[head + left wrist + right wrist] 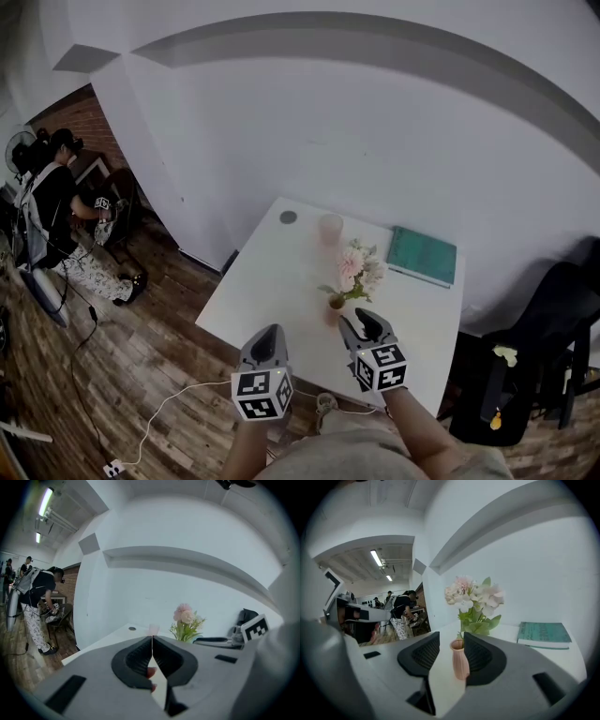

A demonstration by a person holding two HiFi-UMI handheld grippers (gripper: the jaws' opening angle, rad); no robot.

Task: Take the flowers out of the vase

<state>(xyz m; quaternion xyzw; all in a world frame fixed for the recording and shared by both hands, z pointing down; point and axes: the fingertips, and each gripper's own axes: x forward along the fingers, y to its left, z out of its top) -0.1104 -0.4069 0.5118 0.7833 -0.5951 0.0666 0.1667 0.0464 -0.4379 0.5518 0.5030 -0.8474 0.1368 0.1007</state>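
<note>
**Right gripper (451,641) open, vase (460,660) between its jaws**

Its jaws stand apart. The vase is upright between them, close to the right pad, with flowers (473,597) rising above. Left gripper (152,641), jaws together and empty, hangs alongside.

In the right gripper view the small pink ceramic vase (460,660) overlaps one black ribbed pad (480,656) of the right gripper (451,639), so contact cannot be told. In the left gripper view the left gripper's (152,638) grey jaws hide the vase entirely. Only the pale pink and white flowers (186,619) rise above them. On the white table (262,281) a small dark round thing (288,217) is too small to identify, and the black bulky shape (553,319) is cut by the right edge.
</note>
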